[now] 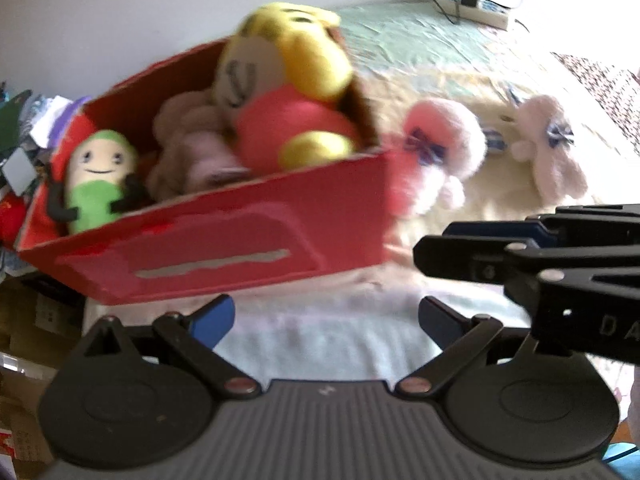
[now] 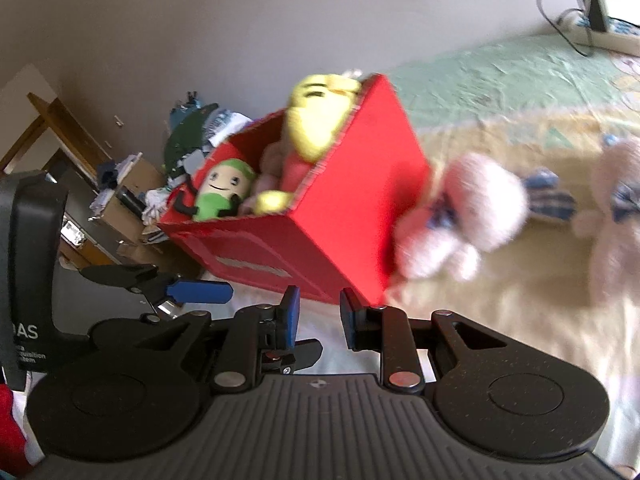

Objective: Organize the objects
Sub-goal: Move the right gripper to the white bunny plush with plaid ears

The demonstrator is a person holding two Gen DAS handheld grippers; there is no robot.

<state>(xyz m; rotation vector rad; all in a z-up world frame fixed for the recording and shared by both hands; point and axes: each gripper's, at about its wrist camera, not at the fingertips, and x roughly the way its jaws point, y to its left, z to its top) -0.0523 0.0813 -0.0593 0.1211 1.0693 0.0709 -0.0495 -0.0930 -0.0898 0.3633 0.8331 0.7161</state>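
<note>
The left gripper is held wide apart and empty; the right gripper is narrowed, with nothing pinched. Beyond them, a red box of plush toys is seen on the bed, with a pink plush lying just beside it.

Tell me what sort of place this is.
Most likely a bedroom at home. A quilted bedspread covers the surface, plush toys fill a red box on it, and a power strip lies at the far edge. Cluttered cardboard boxes stand beside the bed.
</note>
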